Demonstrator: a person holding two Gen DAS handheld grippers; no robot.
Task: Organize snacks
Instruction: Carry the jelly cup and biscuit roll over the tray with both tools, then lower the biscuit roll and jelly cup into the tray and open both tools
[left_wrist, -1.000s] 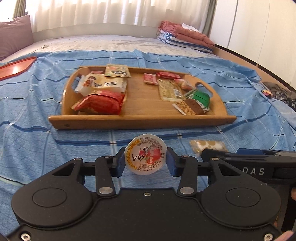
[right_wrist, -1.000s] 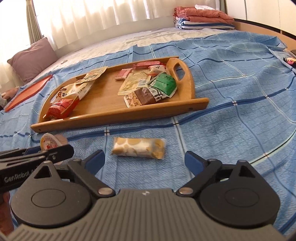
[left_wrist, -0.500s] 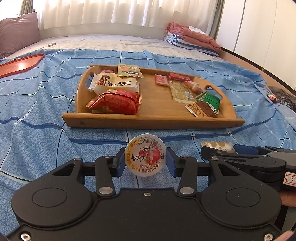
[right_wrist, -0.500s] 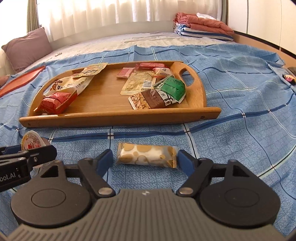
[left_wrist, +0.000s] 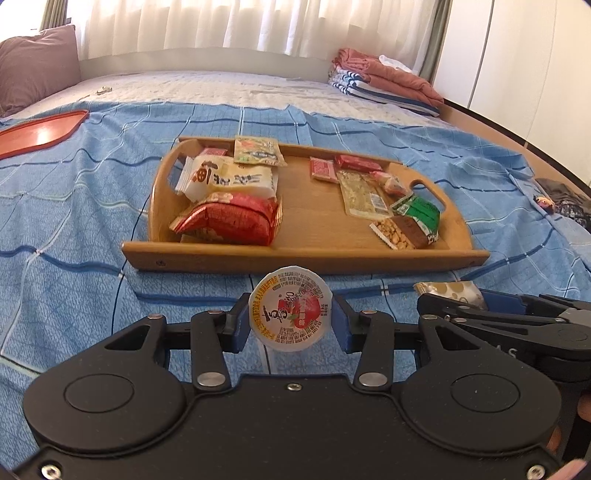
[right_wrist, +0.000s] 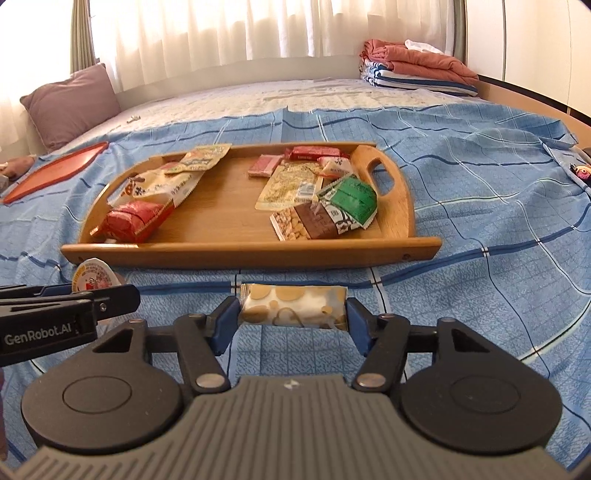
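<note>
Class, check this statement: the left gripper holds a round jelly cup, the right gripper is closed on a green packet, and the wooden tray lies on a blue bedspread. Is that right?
One detail is wrong. The right gripper has just been closing on a gold-spotted wrapped snack, as the right wrist view shows, not a green packet. The left gripper does hold the jelly cup, and the wooden tray lies on the blue bedspread.

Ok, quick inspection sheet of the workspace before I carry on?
Surface: blue checked bedspread, rumpled at the right.
Job's things: wooden tray with packets in two groups; round jelly cup; gold-dotted packet.
Clutter: red tray, far left.
Grippers: left gripper shut on the jelly cup; right gripper has just been closing, pads now against the packet's ends.
Cables: nothing seen.
Surroundings: pillow, folded bedding, curtains.
</note>
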